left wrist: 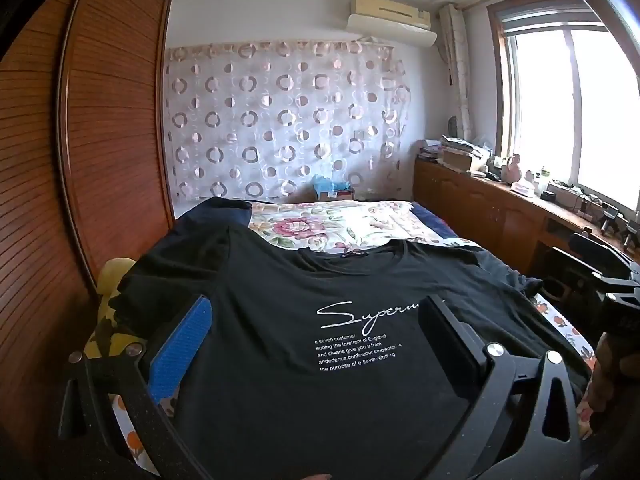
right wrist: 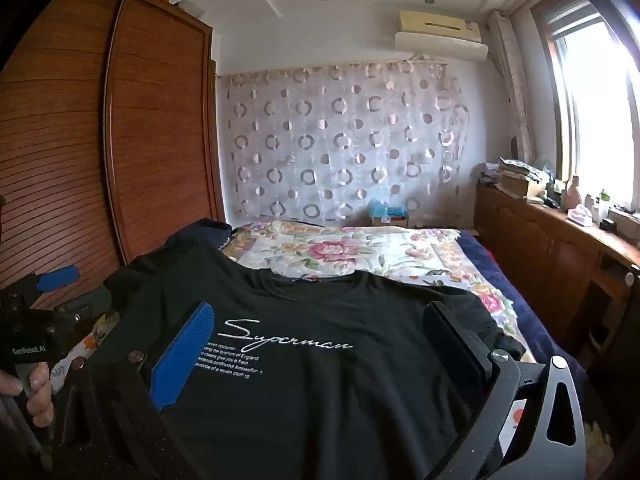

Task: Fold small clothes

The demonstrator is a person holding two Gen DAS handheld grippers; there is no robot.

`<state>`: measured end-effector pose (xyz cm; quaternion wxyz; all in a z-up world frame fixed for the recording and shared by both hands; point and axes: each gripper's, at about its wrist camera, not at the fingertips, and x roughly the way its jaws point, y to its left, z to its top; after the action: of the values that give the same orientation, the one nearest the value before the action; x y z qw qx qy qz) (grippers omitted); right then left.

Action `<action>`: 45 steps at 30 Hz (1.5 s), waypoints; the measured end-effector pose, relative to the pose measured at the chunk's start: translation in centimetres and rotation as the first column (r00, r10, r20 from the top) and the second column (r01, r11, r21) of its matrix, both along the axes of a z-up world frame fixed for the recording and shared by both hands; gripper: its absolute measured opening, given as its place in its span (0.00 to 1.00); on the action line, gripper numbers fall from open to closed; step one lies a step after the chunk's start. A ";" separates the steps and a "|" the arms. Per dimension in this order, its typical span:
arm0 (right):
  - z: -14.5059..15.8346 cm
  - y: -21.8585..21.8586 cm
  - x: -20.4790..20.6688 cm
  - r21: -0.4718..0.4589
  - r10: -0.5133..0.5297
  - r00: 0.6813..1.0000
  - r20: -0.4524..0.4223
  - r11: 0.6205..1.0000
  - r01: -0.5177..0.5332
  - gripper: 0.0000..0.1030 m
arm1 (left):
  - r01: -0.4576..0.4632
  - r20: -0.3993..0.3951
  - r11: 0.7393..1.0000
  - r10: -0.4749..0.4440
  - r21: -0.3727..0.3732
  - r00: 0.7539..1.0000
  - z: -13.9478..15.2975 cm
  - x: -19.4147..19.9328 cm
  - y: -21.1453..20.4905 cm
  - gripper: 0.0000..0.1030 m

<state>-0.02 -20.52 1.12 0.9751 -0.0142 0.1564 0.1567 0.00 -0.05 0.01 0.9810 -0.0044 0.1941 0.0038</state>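
A black T-shirt (left wrist: 320, 280) with white "Superman" script lies spread front-up on the bed, neck away from me; it also shows in the right wrist view (right wrist: 328, 312). My left gripper (left wrist: 316, 312) hovers over the shirt's left half, jaws wide open and empty, with a blue pad (left wrist: 182, 348) on its left finger. My right gripper (right wrist: 320, 320) hovers over the shirt's right half, jaws wide open and empty. The left gripper also shows at the left edge of the right wrist view (right wrist: 52, 280), held by a hand.
The bed carries a floral sheet (left wrist: 340, 224) and a dark blue cover (right wrist: 520, 280). A wooden wardrobe (left wrist: 100, 120) stands left. A low wooden cabinet (right wrist: 560, 248) with clutter runs under the window on the right. A dark garment (left wrist: 216, 208) lies beyond the shirt's left shoulder.
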 end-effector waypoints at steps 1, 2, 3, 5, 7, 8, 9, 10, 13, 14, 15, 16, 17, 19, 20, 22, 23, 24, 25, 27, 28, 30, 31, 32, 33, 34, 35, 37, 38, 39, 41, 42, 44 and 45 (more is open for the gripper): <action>0.0 0.1 0.0 0.000 0.000 1.000 0.002 1.000 0.000 1.00 | 0.000 -0.003 1.000 0.000 -0.006 1.000 0.0 0.0 0.0 1.00; 0.0 0.2 0.1 -0.001 -0.001 1.000 0.004 1.000 0.001 1.00 | -0.003 -0.002 1.000 0.003 -0.004 1.000 0.0 0.0 0.0 1.00; -0.1 0.5 0.1 -0.002 -0.001 1.000 0.004 1.000 0.001 1.00 | -0.006 0.000 1.000 0.006 -0.002 1.000 0.0 0.0 0.0 1.00; -0.1 0.1 -0.4 0.014 0.001 1.000 0.019 1.000 -0.001 1.00 | -0.008 0.004 1.000 0.008 -0.001 1.000 0.0 -0.1 0.0 1.00; 0.0 0.1 -0.4 0.012 0.005 1.000 0.016 1.000 -0.005 1.00 | -0.014 0.009 1.000 0.014 0.000 1.000 0.0 -0.2 0.0 1.00; 0.0 0.1 -0.4 0.013 0.005 1.000 0.017 1.000 -0.005 1.00 | -0.015 0.010 1.000 0.014 0.001 1.000 0.0 -0.2 -0.1 1.00; 0.0 0.1 -0.3 0.014 0.004 1.000 0.017 1.000 -0.004 1.00 | -0.016 0.008 1.000 0.016 -0.004 1.000 -0.4 -0.2 0.0 1.00; 0.0 0.1 -0.4 0.014 0.004 1.000 0.018 1.000 -0.004 1.00 | -0.014 0.007 1.000 0.015 -0.009 1.000 -0.1 -0.2 0.2 1.00; -0.1 -0.1 -0.2 0.015 0.001 1.000 0.020 1.000 -0.002 1.00 | -0.017 0.009 1.000 0.017 -0.007 1.000 -0.2 -0.3 0.2 1.00; 0.0 -0.1 -0.2 0.014 0.003 1.000 0.021 1.000 -0.003 1.00 | -0.014 0.007 1.000 0.014 -0.011 1.000 0.0 -0.2 0.5 1.00; 0.0 -0.1 -0.2 0.015 0.001 1.000 0.021 1.000 -0.001 1.00 | -0.014 0.006 1.000 0.014 -0.013 1.000 0.2 -0.1 0.6 1.00; 0.0 -0.1 -0.2 0.014 0.001 1.000 0.022 1.000 -0.001 1.00 | -0.014 0.006 1.000 0.014 -0.013 1.000 0.2 -0.1 0.6 1.00; 0.1 -0.1 -0.3 0.012 0.002 1.000 0.021 1.000 -0.002 1.00 | -0.014 0.008 1.000 0.015 -0.012 1.000 0.2 -0.1 0.7 1.00; 0.1 -0.1 -0.3 0.013 0.002 1.000 0.022 1.000 -0.002 1.00 | -0.014 0.007 1.000 0.014 -0.013 1.000 0.2 -0.1 0.7 1.00; 0.1 -0.2 -0.3 0.014 0.002 1.000 0.022 1.000 -0.002 1.00 | -0.015 0.008 1.000 0.015 -0.012 1.000 0.2 -0.1 0.7 1.00; 0.0 -0.1 -0.4 0.015 0.005 1.000 0.023 1.000 -0.005 1.00 | -0.018 0.010 1.000 0.018 -0.011 1.000 0.5 -0.2 0.9 1.00; 0.1 -0.1 -0.4 0.014 0.005 1.000 0.023 1.000 -0.005 1.00 | -0.021 0.013 1.000 0.021 -0.012 1.000 0.6 -0.3 1.0 1.00; 0.1 -0.1 -0.4 0.014 0.006 1.000 0.024 1.000 -0.006 1.00 | -0.022 0.013 1.000 0.022 -0.011 1.000 0.7 -0.3 1.1 1.00; 0.1 -0.2 -0.4 0.014 0.006 1.000 0.024 1.000 -0.007 1.00 | -0.023 0.014 1.000 0.023 -0.010 1.000 0.7 -0.3 1.1 1.00; 0.1 -0.2 -0.4 0.014 0.005 1.000 0.024 1.000 -0.005 1.00 | -0.022 0.014 1.000 0.022 -0.010 1.000 0.7 -0.3 1.1 1.00; 0.1 -0.2 -0.4 0.014 0.005 1.000 0.024 1.000 -0.005 1.00 | -0.022 0.015 1.000 0.022 -0.009 1.000 0.9 -0.4 1.3 1.00; 0.1 -0.2 -0.4 0.015 0.005 1.000 0.024 1.000 -0.005 1.00 | -0.021 0.015 1.000 0.021 -0.010 1.000 0.9 -0.3 1.2 1.00; 0.0 -0.3 -0.4 0.015 0.006 1.000 0.024 1.000 -0.006 1.00 | -0.020 0.015 1.000 0.020 -0.008 1.000 0.9 -0.3 1.1 1.00; 0.0 -0.2 -0.4 0.014 0.005 1.000 0.025 1.000 -0.005 1.00 | -0.021 0.016 1.000 0.021 -0.007 1.000 0.8 -0.3 1.0 1.00; 0.0 -0.2 -0.4 0.013 0.005 1.000 0.024 1.000 -0.006 1.00 | -0.021 0.017 1.000 0.021 -0.006 1.000 0.9 -0.4 1.2 1.00; 0.0 -0.3 -0.4 0.013 0.006 1.000 0.025 1.000 -0.006 1.00 | -0.020 0.017 1.000 0.020 -0.007 1.000 0.9 -0.4 1.1 1.00; 0.0 -0.3 -0.3 0.015 0.005 1.000 0.024 1.000 -0.006 1.00 | -0.020 0.017 1.000 0.020 -0.006 1.000 0.9 -0.4 1.0 1.00; 0.0 -0.3 -0.4 0.015 0.006 1.000 0.025 1.000 -0.007 1.00 | -0.020 0.017 1.000 0.020 -0.004 1.000 0.9 -0.4 1.0 1.00; 0.0 -0.3 -0.4 0.014 0.006 1.000 0.024 1.000 -0.006 1.00 | -0.021 0.018 1.000 0.022 -0.004 1.000 0.9 -0.4 1.0 1.00; 0.0 -0.3 -0.4 0.014 0.006 1.000 0.024 1.000 -0.007 1.00 | -0.020 0.018 1.000 0.021 -0.004 1.000 0.9 -0.4 1.0 1.00; -0.1 -0.4 -0.3 0.016 0.006 1.000 0.023 1.000 -0.006 1.00 | -0.020 0.017 1.000 0.020 -0.004 1.000 1.0 -0.5 1.1 1.00; 0.0 -0.3 -0.3 0.016 0.005 1.000 0.023 1.000 -0.005 1.00 | -0.021 0.019 1.000 0.021 -0.004 1.000 0.8 -0.5 1.0 1.00; -0.1 -0.4 -0.3 0.018 0.005 1.000 0.021 1.000 -0.005 1.00 | -0.019 0.020 1.000 0.020 -0.004 1.000 0.8 -0.5 1.0 1.00; -0.1 -0.4 -0.3 0.018 0.005 1.000 0.021 1.000 -0.005 1.00 | -0.020 0.020 1.000 0.020 -0.003 1.000 0.8 -0.5 0.9 1.00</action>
<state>-0.32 -20.88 1.07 0.9763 -0.0077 0.1450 0.1602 -0.46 0.88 0.84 0.9828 -0.0078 0.1841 0.0131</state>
